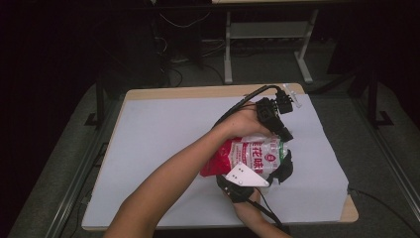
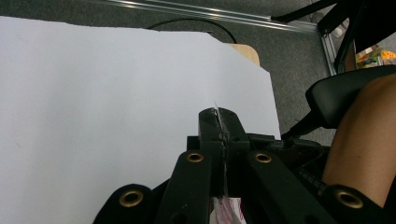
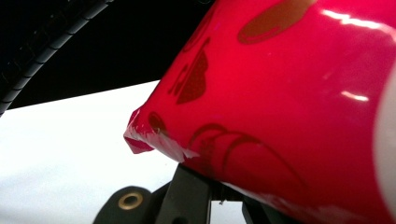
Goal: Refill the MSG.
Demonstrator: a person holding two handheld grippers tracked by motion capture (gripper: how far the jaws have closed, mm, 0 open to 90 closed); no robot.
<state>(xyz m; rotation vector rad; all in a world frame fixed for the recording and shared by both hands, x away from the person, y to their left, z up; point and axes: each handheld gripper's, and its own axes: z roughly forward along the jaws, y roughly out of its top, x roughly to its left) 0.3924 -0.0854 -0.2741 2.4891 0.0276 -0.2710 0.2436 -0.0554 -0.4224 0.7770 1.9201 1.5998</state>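
1. Where the two grippers meet, right of the table's middle, a red and clear plastic snack bag [image 1: 247, 154] printed with Chinese characters is held up off the surface, tilted, its red end to the left and its clear end to the right.
2. Left gripper [image 1: 283, 133], reached across from the left by a bare forearm, sits at the bag's far right edge. In the left gripper view its jaws stand pressed together with a thin edge of clear film [image 2: 219, 122] pinched in the seam and a scrap of red-printed bag below them: closed on the bag.
3. Right gripper [image 1: 277, 171] comes up from the near edge under the bag's clear end, its grey three-cornered plate [image 1: 244, 175] lying over the bag's near side. In the right gripper view the red bag [image 3: 289, 93] bulks just above the jaws, a crumpled corner [image 3: 140, 137] sticking out left; jaws appear closed with the bag's lower edge at them.
4. White paper sheet [image 1: 158, 148] covers most of the wooden tabletop [image 1: 198, 92]; bare wood shows along the far edge and near right corner.
5. Beyond: grey carpet floor [image 1: 267, 64], white desk legs [image 1: 228, 47], and loose black cables [image 1: 176, 22] at far centre.
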